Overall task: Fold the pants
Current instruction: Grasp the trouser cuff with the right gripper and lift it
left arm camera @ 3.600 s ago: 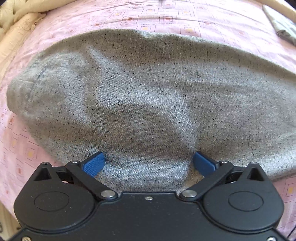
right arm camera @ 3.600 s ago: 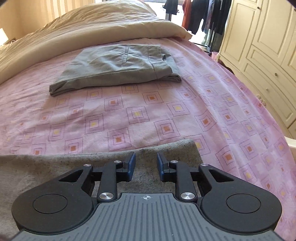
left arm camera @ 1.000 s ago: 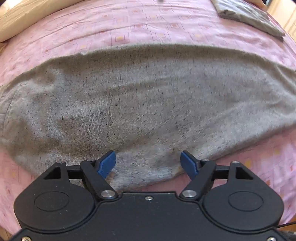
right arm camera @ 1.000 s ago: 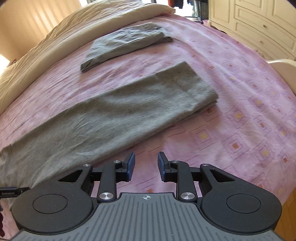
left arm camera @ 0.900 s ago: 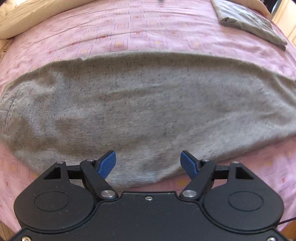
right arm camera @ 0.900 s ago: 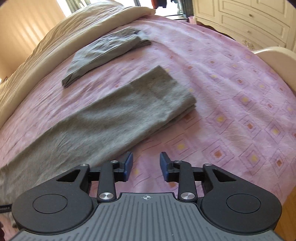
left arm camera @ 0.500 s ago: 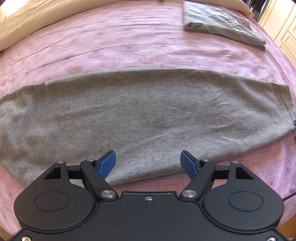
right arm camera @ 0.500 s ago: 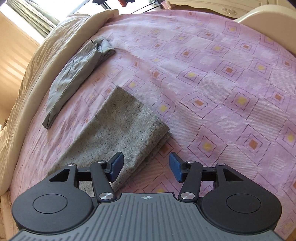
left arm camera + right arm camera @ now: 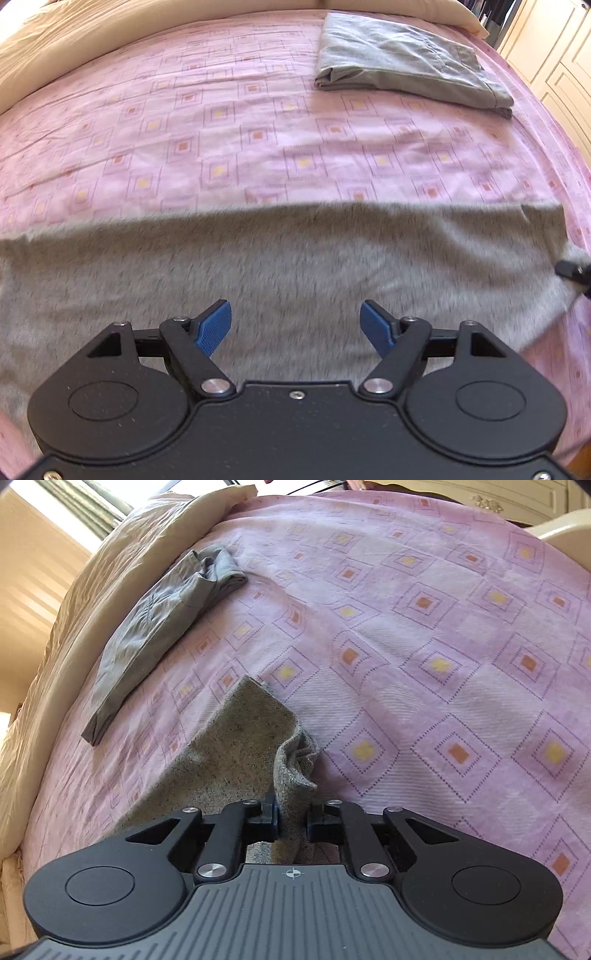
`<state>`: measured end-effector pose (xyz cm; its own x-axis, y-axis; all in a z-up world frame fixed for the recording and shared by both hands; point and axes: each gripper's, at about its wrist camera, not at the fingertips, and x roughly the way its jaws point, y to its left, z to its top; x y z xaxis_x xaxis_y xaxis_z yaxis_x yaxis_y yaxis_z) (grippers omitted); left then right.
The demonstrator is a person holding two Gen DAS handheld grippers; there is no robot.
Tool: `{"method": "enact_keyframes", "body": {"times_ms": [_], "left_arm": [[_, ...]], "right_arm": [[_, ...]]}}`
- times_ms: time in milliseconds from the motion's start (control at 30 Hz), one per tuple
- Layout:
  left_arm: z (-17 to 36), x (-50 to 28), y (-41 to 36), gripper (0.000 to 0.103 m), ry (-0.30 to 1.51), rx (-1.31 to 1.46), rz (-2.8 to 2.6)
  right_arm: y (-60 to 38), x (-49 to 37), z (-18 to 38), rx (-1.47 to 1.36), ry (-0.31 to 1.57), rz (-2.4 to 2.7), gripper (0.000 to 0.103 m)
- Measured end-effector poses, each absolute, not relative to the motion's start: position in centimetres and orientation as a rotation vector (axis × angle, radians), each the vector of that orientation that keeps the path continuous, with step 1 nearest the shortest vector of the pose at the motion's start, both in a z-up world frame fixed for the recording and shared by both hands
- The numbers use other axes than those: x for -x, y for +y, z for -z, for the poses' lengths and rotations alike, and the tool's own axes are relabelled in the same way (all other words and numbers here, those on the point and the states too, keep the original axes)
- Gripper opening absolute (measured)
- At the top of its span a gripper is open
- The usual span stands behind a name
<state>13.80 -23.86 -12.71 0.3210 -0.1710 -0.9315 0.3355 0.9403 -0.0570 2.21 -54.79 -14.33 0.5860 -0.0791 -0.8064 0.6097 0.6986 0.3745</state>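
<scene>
The grey speckled pants (image 9: 295,258) lie stretched left to right across the pink patterned bedsheet (image 9: 221,129). My left gripper (image 9: 295,326) hovers over their middle near the front edge, jaws open, blue pads apart with only flat cloth below. In the right wrist view the pants' end (image 9: 240,746) is bunched and lifted. My right gripper (image 9: 291,818) is closing on that bunched hem, and the cloth sits pinched between the pads. A black tip of the right gripper (image 9: 572,271) shows at the pants' right end in the left wrist view.
A folded pair of lighter grey trousers (image 9: 406,62) lies at the far right of the bed, also seen in the right wrist view (image 9: 159,627). A beige duvet (image 9: 55,48) is piled along the far side. Cream wardrobe doors (image 9: 554,55) stand beyond the bed's right edge.
My right gripper opened wide, dropped onto the pants' end and closed on the hem, bunching it. My left gripper slid right along the pants, still open.
</scene>
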Motion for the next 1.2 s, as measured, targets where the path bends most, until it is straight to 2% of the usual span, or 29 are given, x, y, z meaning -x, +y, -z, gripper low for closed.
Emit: {"method": "enact_keyframes", "body": {"times_ms": [300,433,500,533,600,800,1067,1200], "left_arm": [[16.4,-20.2,-26.4,0.077,1.257,-0.154,0.255],[17.6,-21.0,-27.2,0.086,1.271,-0.204,0.251],[17.5,-21.0,-27.1,0.084,1.278,-0.200,0.257],[17.0,-20.9,-26.8,0.079,1.275,-0.191,0.259],[16.1,-20.2,-26.5,0.075,1.259,-0.191,0.254],[14.1,-15.3,-26.1,0.075,1.245,-0.260,0.329],[16.3,-10.5,-25.2,0.075,1.357,-0.245,0.334],[16.9,-10.6,-25.5,0.081,1.345,-0.265,0.342]], "right_arm": [[-54.3,-2.0,11.4,-0.621,0.835,0.364,0.012],[-53.6,-2.6,10.3,-0.574,0.827,0.330,0.012],[-53.4,-2.8,9.9,-0.559,0.823,0.319,0.012],[-53.4,-2.9,9.8,-0.556,0.822,0.317,0.012],[-53.4,-3.1,9.7,-0.556,0.823,0.315,0.012],[-53.2,-3.3,9.6,-0.548,0.826,0.308,0.012],[-52.9,-3.5,9.4,-0.541,0.822,0.305,0.012],[-52.5,-3.6,9.2,-0.527,0.822,0.310,0.012]]}}
